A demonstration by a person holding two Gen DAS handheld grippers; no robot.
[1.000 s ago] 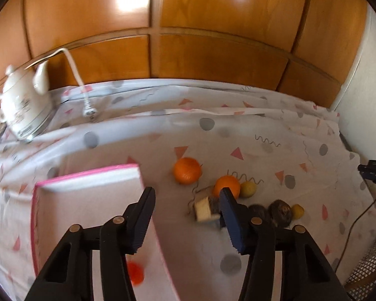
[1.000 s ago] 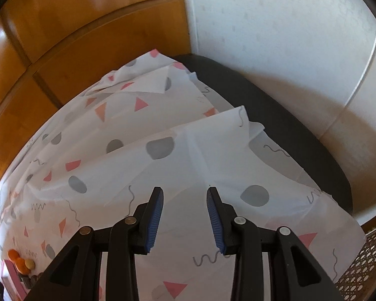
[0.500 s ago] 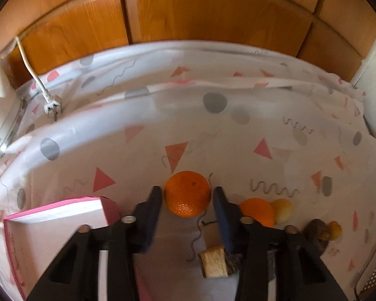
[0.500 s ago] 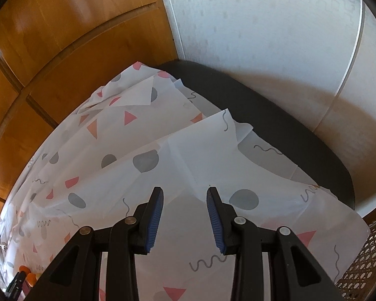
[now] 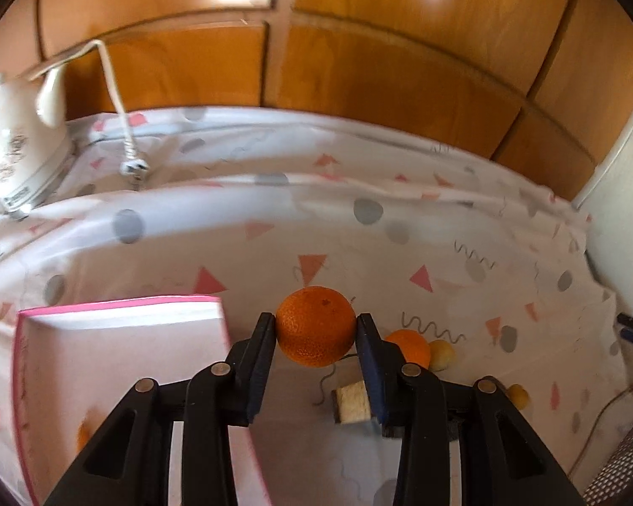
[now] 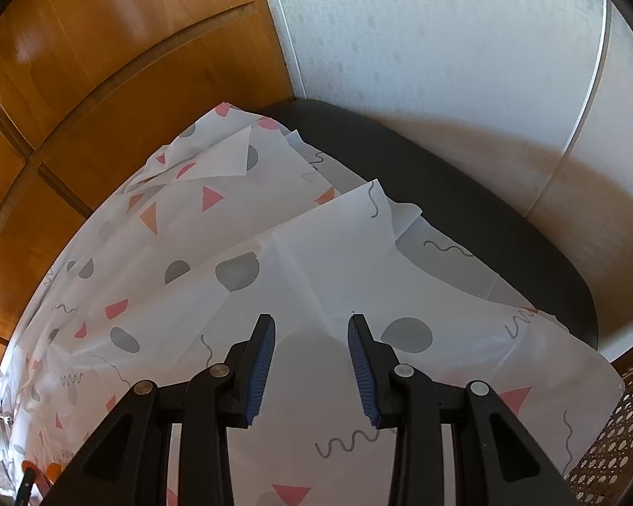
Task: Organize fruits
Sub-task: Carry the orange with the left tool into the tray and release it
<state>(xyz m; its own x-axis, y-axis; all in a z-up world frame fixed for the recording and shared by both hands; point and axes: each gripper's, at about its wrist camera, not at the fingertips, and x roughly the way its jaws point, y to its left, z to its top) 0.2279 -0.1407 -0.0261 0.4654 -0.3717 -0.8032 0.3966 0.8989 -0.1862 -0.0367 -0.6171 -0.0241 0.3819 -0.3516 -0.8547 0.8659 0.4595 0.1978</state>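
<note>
While the left wrist view looked down at the table (image 5: pixel 401 219), the left tool (image 5: pixel 315 329) pinched an orange (image 5: pixel 315 325) between its pads, with the pink-edged box (image 5: pixel 118 316) just to its left. In the right wrist view, the right tool (image 6: pixel 309 337) stood parted and empty over bare cloth, well away from the fruit.

The pink-edged white rectangular box (image 5: pixel 118 362) lies on the patterned white tablecloth (image 5: pixel 274 227). Right of the box sits the large round orange (image 5: pixel 315 327). The white ceramic kettle (image 5: pixel 14 147) stands behind the box.
</note>
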